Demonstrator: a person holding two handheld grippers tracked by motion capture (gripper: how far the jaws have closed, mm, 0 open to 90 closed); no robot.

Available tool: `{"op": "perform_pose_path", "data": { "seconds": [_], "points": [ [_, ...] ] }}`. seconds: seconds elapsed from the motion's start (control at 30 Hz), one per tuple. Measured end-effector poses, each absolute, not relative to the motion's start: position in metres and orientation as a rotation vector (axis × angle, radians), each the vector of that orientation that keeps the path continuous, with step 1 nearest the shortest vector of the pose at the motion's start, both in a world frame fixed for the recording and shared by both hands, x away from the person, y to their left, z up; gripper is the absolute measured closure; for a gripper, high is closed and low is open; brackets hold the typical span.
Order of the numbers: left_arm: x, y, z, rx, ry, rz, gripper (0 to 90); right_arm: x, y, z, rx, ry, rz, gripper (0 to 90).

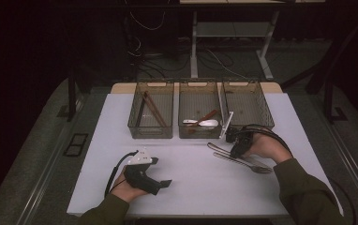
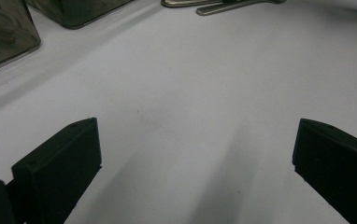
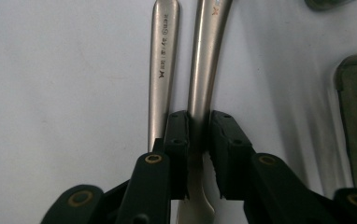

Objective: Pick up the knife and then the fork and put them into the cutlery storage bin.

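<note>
The right gripper is closed on the handle of a metal utensil lying on the white table, its two black pads pressed against either side of the handle. A second metal utensil lies just beside it, its handle running alongside and touching the outside of one pad, so it crowds the grip on that side. From the high view the pair of utensils sits at the right of the table, just in front of three smoky plastic bins in a row. The left bin holds long brown sticks, the middle bin holds a white spoon and a brown stick, and the right bin stands closest to the right gripper, whose hand rests just short of its front wall. The left gripper rests well apart on the bare table near the front edge, its jaws spread wide with nothing between them.
</note>
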State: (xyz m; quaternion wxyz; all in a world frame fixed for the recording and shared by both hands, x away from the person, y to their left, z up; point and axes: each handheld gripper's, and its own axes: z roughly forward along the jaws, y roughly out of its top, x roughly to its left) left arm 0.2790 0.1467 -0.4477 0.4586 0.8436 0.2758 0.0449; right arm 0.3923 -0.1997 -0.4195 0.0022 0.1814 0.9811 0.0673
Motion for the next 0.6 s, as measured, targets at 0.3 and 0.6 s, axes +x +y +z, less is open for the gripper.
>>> {"op": "perform_pose_path", "data": {
  "seconds": [0.3, 0.6],
  "points": [
    [0.2791, 0.1463, -0.4482, 2.081, 0.677, 0.108, 0.4, 0.3939, -0.1967, -0.4195, 0.587, 3.069, 0.172, 79.7],
    [0.2793, 0.1473, -0.4481, 2.081, 0.68, 0.107, 0.4, 0.3937, -0.1991, -0.4186, 0.562, 3.073, 0.206, 79.8]
  ]
}}
